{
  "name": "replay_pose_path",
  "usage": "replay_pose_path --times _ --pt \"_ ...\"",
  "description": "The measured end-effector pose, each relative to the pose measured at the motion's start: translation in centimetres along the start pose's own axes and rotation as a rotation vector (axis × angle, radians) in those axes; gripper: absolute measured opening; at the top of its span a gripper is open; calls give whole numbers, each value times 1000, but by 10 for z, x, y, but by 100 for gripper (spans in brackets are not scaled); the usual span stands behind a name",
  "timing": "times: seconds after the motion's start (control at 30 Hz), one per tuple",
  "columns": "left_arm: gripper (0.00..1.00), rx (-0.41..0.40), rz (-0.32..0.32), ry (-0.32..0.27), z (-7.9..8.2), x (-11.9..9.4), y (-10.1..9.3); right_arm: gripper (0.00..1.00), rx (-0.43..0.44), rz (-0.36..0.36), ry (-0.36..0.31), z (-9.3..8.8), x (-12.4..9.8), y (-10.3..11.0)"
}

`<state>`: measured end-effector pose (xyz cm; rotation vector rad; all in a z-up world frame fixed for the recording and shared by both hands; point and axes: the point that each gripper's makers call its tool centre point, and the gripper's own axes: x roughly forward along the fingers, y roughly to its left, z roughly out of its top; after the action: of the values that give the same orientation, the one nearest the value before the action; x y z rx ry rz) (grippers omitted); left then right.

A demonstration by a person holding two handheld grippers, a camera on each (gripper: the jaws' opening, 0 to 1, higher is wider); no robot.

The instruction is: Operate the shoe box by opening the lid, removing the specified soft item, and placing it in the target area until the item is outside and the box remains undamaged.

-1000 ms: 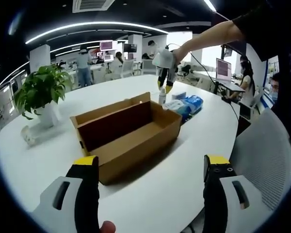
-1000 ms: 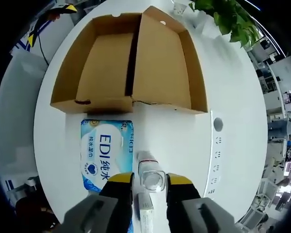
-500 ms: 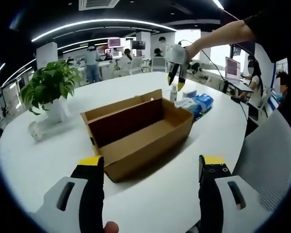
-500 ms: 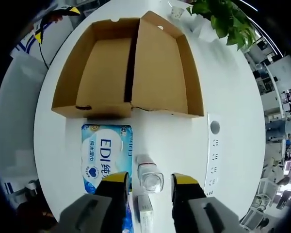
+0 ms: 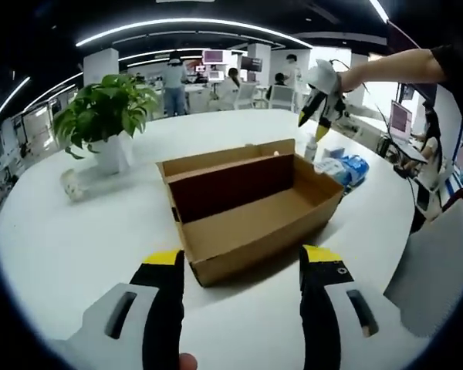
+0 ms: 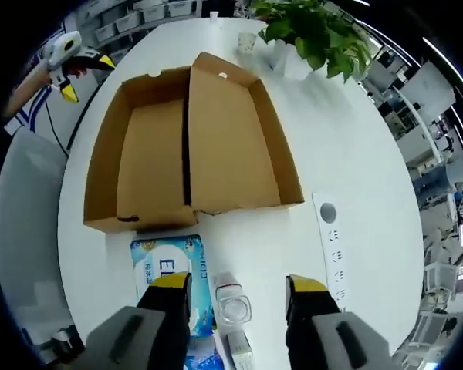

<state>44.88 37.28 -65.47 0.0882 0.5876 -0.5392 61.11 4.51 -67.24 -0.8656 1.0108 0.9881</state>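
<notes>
Both grippers, right gripper (image 6: 238,287) and left gripper (image 5: 242,262), stand apart, empty; lift clear of the wipes pack (image 6: 168,271) without bumping the open box (image 6: 193,146).

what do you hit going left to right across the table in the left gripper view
small cup → potted plant → open shoe box → small bottle under the right gripper → blue wipes pack

Pretty bright and even overall, light coming from long ceiling strips (image 5: 193,27) overhead. White table (image 6: 355,154) looks a bit blown out, soft shadow beside the box (image 5: 247,204). Heavy fisheye bending at the edges, far office slightly soft.
</notes>
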Motion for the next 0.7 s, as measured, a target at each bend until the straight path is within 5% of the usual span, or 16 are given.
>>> replay_pose_path --times 0.3,0.7 --pt "37 -99 107 12 -4 10 31 46 102 -31 -85 17 1 -11" --pt "23 -180 190 49 -21 21 51 42 245 -54 -145 28 5 -22"
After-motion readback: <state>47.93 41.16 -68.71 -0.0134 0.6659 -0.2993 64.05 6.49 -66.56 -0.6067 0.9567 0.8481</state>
